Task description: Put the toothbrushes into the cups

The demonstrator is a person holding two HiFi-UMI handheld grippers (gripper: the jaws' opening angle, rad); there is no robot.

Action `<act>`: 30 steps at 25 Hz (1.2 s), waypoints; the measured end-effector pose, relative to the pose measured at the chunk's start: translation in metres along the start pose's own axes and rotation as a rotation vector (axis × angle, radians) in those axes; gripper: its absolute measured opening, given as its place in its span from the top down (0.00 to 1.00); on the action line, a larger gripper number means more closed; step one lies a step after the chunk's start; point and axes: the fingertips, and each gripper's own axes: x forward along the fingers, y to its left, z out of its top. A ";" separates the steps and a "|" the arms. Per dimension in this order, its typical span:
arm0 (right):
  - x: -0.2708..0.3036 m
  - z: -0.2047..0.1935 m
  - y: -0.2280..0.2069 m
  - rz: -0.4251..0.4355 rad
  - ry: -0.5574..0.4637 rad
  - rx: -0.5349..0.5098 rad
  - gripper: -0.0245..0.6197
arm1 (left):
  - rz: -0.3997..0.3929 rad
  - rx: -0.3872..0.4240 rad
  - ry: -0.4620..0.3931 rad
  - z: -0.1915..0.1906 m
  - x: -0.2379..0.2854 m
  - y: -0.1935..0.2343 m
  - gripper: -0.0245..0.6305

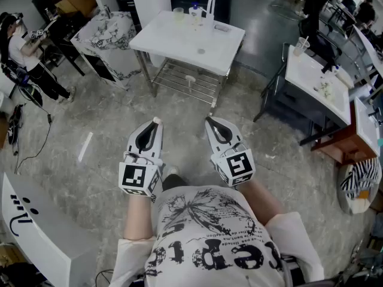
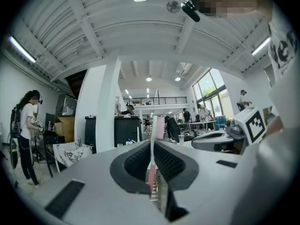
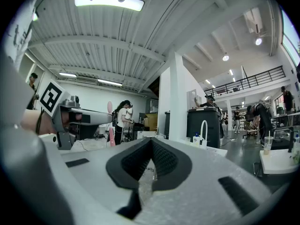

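Observation:
My left gripper (image 1: 156, 122) is held level over the floor, shut on a pink and white toothbrush (image 2: 151, 175) that stands upright between its pads. In the right gripper view the same toothbrush (image 3: 110, 125) sticks up and down through the left gripper's tips. Beside it my right gripper (image 1: 209, 122) is shut with nothing in it, its pads meeting (image 3: 151, 142). Both point toward a white table (image 1: 179, 43) some way ahead. Two clear cups (image 1: 178, 14) stand at its far edge next to a white looped handle (image 1: 210, 5).
The white table has a wire shelf (image 1: 185, 79) underneath. A marbled table (image 1: 111, 31) stands to its left and a white desk (image 1: 314, 79) with a drink cup to the right. A person (image 1: 27, 55) stands at far left. A white board (image 1: 36, 229) lies near left.

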 end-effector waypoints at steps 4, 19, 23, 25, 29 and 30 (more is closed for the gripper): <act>0.006 0.002 -0.002 0.002 0.002 -0.003 0.98 | 0.004 0.005 -0.001 0.004 0.005 0.004 0.92; 0.070 -0.019 0.006 0.021 0.025 0.042 0.97 | -0.032 -0.024 0.028 -0.026 0.040 0.060 0.92; 0.124 -0.016 0.003 -0.012 0.036 0.046 0.97 | -0.054 -0.022 0.027 -0.026 0.065 0.111 0.92; 0.155 -0.013 0.000 -0.035 0.042 0.050 0.97 | -0.068 -0.028 0.026 -0.026 0.080 0.140 0.92; 0.212 -0.008 0.001 -0.069 0.061 0.058 0.97 | -0.095 -0.035 0.028 -0.022 0.103 0.197 0.92; 0.224 -0.008 0.001 -0.075 0.065 0.064 0.97 | -0.103 -0.032 0.025 -0.021 0.107 0.209 0.92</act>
